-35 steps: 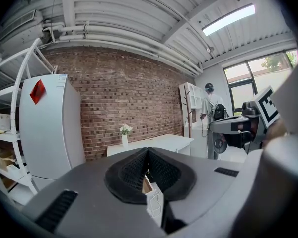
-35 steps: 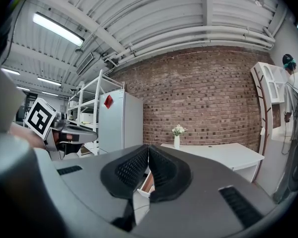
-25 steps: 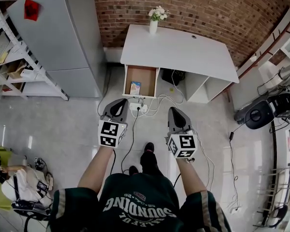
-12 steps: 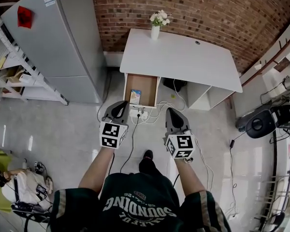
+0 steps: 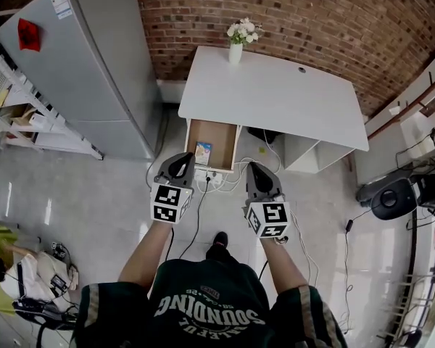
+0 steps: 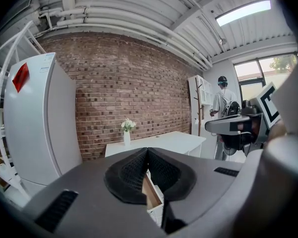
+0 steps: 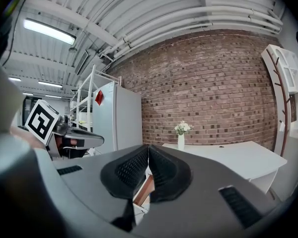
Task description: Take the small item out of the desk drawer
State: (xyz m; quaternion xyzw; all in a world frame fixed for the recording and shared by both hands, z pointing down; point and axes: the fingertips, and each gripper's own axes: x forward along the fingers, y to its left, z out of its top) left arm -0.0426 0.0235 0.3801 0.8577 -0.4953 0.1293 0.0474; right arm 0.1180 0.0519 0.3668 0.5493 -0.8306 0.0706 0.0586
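- Your left gripper and your right gripper both have their jaws pressed together with nothing between them. If you go in like that, you'll likely only shove the item about, so spread the jaws first.
- The small blue-and-yellow packet lies in the open wood-lined drawer that sticks out from the left part of the front edge of the white desk. It sits near the drawer's front left corner. It looks flat on the bottom, so your pads may skid over it, and the drawer walls just beside it may block a spread jaw.
- The drawer looks narrow. If both grippers enter, they'll probably knock together, so send in one.
- A white power strip with loose cables lies on the floor below the drawer's front. A step closer could snag your foot.
- A white vase of flowers stands at the desk's back left corner. A hard bump on the drawer could rock it.
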